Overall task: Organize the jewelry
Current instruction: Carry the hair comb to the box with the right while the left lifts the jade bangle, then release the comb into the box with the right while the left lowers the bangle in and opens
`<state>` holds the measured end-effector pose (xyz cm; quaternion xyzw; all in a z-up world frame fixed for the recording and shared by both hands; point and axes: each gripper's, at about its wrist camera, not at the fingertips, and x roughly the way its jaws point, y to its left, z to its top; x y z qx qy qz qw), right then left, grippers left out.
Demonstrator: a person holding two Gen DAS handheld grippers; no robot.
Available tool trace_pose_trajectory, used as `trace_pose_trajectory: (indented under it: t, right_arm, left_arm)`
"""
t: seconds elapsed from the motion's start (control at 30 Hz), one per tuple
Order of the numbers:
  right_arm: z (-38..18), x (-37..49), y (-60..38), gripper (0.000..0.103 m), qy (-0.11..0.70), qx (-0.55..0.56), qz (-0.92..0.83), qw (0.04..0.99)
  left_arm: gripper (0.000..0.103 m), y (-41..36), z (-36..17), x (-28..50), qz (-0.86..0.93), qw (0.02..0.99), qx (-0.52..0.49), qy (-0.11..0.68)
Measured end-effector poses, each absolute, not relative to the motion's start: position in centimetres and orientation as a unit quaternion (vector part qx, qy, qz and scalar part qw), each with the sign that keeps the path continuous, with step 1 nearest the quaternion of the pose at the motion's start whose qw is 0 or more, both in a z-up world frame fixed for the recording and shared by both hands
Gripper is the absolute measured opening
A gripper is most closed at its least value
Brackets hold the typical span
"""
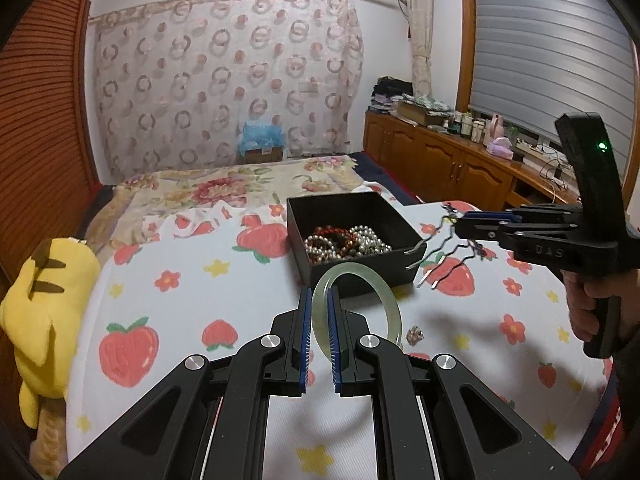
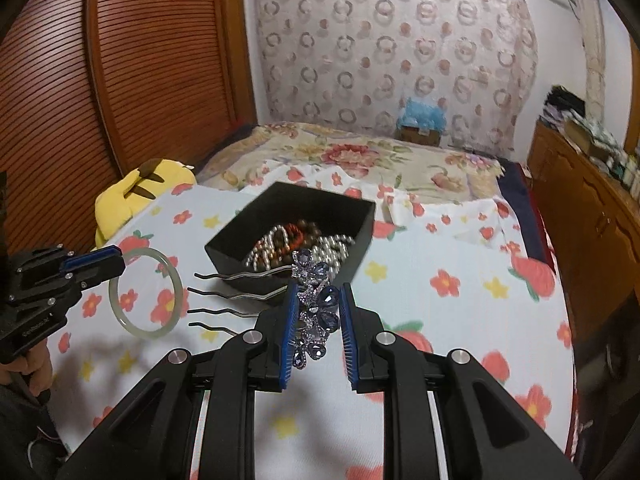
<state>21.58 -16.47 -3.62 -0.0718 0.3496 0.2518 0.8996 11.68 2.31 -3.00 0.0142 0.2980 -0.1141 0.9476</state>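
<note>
A black open box (image 1: 362, 270) (image 2: 228, 250) sits on the bed and holds pearl and brown bead strands (image 1: 348, 242) (image 2: 298, 246). My left gripper (image 1: 319, 300) (image 2: 116, 258) is shut on a pale green jade bangle (image 1: 390, 300) (image 2: 120, 318), held above the sheet just in front of the box. My right gripper (image 2: 318, 296) (image 1: 456, 226) is shut on a hair comb with blue gem flowers (image 2: 316, 304). The comb's wavy metal prongs (image 2: 228, 296) (image 1: 436, 260) stick out sideways next to the box's near corner.
The bed carries a white sheet with strawberries and flowers (image 1: 192, 280) (image 2: 440, 280). A yellow plush toy (image 1: 44, 304) (image 2: 140, 196) lies at its left edge. One small trinket (image 1: 415, 335) rests on the sheet right of the bangle. Wooden cabinets (image 1: 448, 160) stand at the right.
</note>
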Motion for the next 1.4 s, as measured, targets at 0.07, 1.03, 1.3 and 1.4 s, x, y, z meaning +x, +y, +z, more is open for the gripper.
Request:
trace_pose_trajectory:
  t: [0.07,1.03,1.3,1.4]
  right_arm:
    - [-3.5,22.4,-16.0,0.022,0.346,-0.073,0.256,0.899]
    - [-6.1,29.2,-14.7,0.025,0.355,-0.021,0.294,0.887]
    - [-4.6,28.9,-15.9,0.025,0.340,-0.016,0.285,0.896]
    - [-4.7,29.1,-16.1,0.025,0.343,-0.017,0.279,0.897]
  left_arm:
    - [0.007,2.5,-3.0,12.3,-0.115,0.946,0.012,0.303]
    - [0.007,1.4,-1.3,21.2,-0.121,0.944,0.029,0.305]
    - [0.007,0.0,-1.7,24.1,-0.133,0.940,0.042,0.311]
    - [0.007,-0.4,-2.0,24.9,-0.136,0.939,0.046,0.313]
